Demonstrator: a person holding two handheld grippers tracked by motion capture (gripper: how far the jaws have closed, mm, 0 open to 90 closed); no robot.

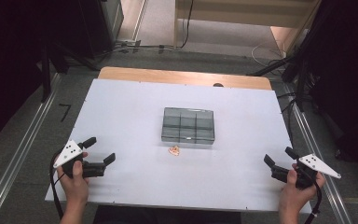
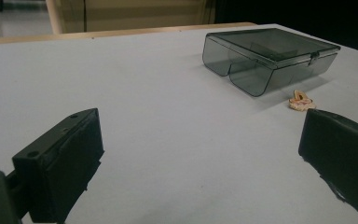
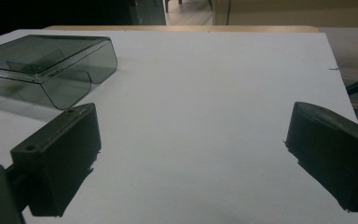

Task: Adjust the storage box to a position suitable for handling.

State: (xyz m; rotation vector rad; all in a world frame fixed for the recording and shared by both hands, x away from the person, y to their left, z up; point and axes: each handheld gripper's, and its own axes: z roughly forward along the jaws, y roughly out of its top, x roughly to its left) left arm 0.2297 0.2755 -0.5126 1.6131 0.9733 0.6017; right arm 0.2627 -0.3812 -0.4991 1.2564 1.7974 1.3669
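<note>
box: smoky grey see-through plastic compartment box [image 1: 188, 125], lid shut, long axis running left-right across from me
charm: small pinkish-orange trinket [image 1: 174, 150] just in front of the box, too tiny to tell which way it points
my left gripper [image 1: 100, 150]: jaws wide apart, well left of the box
my right gripper [image 1: 279, 156]: jaws wide apart too, well right of the box

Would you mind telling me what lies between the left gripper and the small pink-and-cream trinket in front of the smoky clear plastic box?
Nothing: only bare white tabletop separates the left gripper from the small pink-and-cream trinket, as the high view and left gripper view show.
</note>
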